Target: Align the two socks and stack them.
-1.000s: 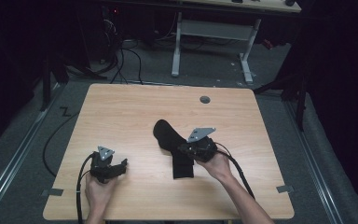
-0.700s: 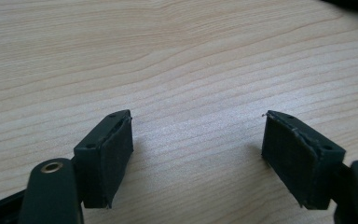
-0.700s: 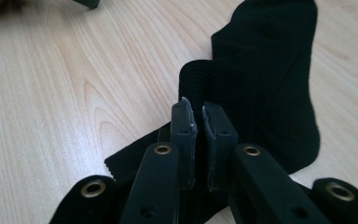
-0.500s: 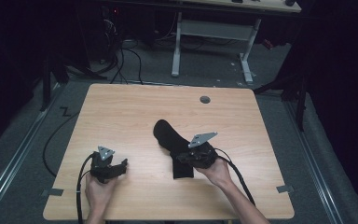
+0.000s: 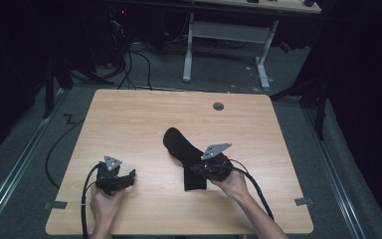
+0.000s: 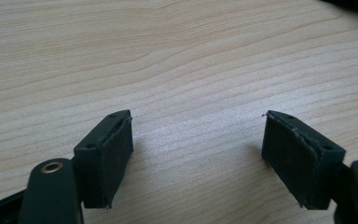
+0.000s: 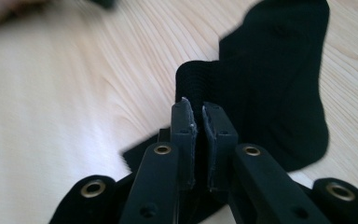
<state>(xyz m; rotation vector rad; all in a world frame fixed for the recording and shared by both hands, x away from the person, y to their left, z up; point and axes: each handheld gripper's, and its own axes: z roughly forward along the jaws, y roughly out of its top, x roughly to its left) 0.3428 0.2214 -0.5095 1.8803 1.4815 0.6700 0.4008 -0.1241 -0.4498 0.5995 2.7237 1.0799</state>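
Note:
A black sock (image 5: 179,144) lies bent on the wooden table (image 5: 129,119), toe toward the far side and ribbed cuff toward the near edge. My right gripper (image 5: 197,170) sits over the cuff end. In the right gripper view its jaws (image 7: 198,109) are pressed nearly together on the sock (image 7: 279,70), whose cuff rises just past the tips. My left gripper (image 5: 127,178) rests near the front left of the table. It stands open in the left gripper view (image 6: 198,140), over bare wood with nothing between its pads (image 6: 107,158).
A small round grommet (image 5: 218,106) is set in the table near its far edge. Beyond the table stand a white desk frame (image 5: 189,50) and loose cables (image 5: 129,64) on the dark floor. A metal rail (image 5: 15,169) runs along the left.
My right gripper has shifted slightly toward the near edge and tilted over the sock's cuff end. The left gripper has stayed put.

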